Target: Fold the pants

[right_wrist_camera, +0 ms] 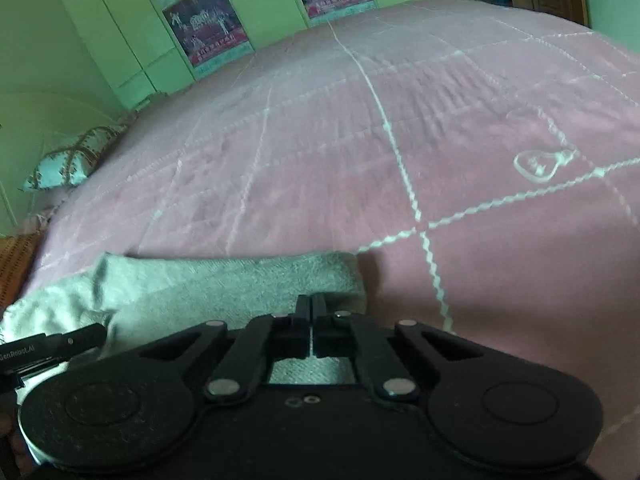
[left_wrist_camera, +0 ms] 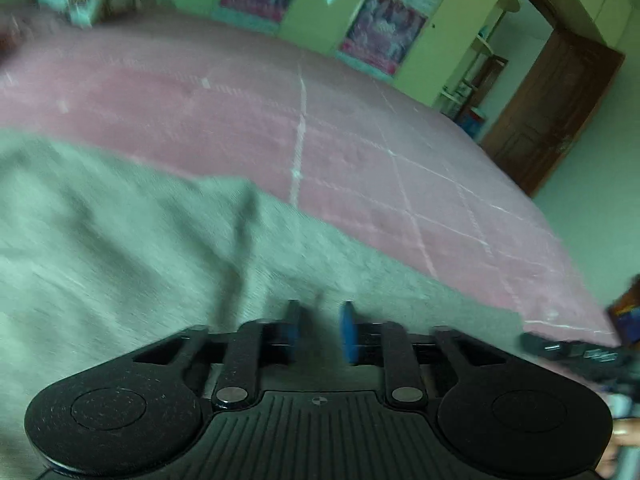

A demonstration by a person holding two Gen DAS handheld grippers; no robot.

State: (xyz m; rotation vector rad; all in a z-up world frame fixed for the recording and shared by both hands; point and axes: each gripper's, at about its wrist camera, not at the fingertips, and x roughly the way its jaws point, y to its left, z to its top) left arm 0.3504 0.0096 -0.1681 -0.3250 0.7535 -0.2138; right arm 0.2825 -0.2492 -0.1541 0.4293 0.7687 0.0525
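Pants [right_wrist_camera: 224, 280] of pale grey, fleecy knit lie on the near part of a pink bedspread [right_wrist_camera: 360, 152]. In the right wrist view they form a thick, flat band with a rounded, folded end at the right and a softly rumpled edge trailing off to the left; the surface looks napped and slightly fuzzy. In the left wrist view the same grey cloth [left_wrist_camera: 132, 248] fills the lower left, blurred, with one shallow crease running down toward the fingers.

The right gripper [right_wrist_camera: 311, 312] has its two black fingers pressed together with only a hairline slit between them, right over the near edge of the pants. Cloth shows beneath and behind the fingers, but whether any is pinched between them cannot be told. The left gripper [left_wrist_camera: 322, 328] has its fingers set a modest gap apart, blue pads [left_wrist_camera: 349, 332] facing each other, with grey cloth visible through the gap and nothing gripped. Its black body also shows at the left edge of the right wrist view.

The bedspread is a matte quilted fabric crossed by white zigzag stitch lines in a large grid, with a small white outline motif [right_wrist_camera: 540, 164] embroidered at the right. A patterned pillow [right_wrist_camera: 68, 160] rests at the far left of the bed. Behind stand pale green wardrobe doors [right_wrist_camera: 120, 32] carrying glossy posters [right_wrist_camera: 208, 20], and a brown wooden door [left_wrist_camera: 552, 108].
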